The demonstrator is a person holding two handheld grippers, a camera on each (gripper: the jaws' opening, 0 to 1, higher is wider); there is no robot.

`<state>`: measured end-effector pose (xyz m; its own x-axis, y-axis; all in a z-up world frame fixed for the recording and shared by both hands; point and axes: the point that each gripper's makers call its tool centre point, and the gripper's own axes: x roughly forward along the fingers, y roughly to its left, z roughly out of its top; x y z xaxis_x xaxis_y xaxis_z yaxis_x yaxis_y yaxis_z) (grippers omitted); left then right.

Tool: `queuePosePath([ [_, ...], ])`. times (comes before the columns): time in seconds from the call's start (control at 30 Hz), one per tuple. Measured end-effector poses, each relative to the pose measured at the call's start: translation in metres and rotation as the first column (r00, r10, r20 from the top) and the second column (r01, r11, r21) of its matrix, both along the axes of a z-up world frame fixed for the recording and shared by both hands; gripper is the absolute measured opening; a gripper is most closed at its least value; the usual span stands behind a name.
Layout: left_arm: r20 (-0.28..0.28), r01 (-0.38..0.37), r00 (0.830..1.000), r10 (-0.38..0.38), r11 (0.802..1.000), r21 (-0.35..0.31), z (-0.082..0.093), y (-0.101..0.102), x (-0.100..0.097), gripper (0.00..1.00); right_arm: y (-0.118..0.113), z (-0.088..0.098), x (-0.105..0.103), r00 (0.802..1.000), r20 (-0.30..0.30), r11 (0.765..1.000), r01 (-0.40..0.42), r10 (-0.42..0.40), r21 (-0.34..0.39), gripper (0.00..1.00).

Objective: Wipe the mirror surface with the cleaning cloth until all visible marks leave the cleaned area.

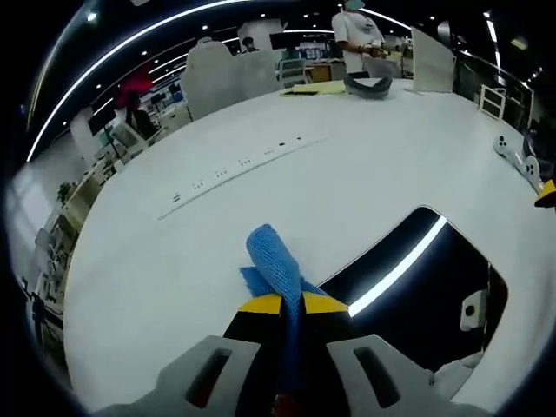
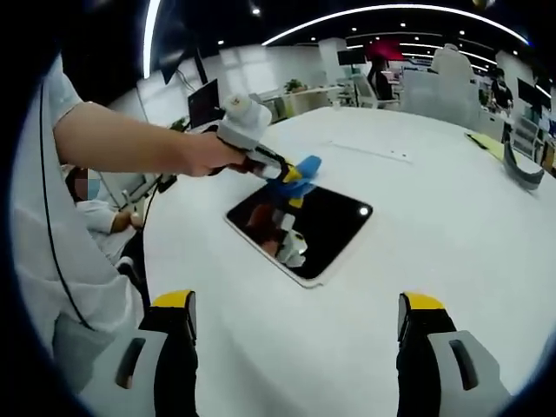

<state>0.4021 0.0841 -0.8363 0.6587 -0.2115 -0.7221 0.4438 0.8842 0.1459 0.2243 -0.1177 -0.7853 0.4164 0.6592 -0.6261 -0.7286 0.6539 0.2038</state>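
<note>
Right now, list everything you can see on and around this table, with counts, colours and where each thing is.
mirror: one, dark glass with a white rim, flat on the table
cleaning cloth: one, blue, clamped in the left hand-held gripper at the mirror's edge
table: one, white, large and round-edged
power strip: one, white, set in the tabletop
bystander: one, white top, far side
left hand-held gripper: yellow-tipped, shut on cloth
right hand-held gripper: yellow-tipped, open, empty
</note>
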Motion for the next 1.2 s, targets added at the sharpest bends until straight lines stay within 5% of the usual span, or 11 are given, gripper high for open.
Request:
queuePosePath([
  [1.2, -0.015, 0.070, 0.997, -0.070, 0.997, -0.028, -0.005, -0.052, 0.002, 0.04, -0.003, 0.005, 0.002, 1.000, 0.001, 0.999, 0.019, -0.019, 0.028, 0.96],
])
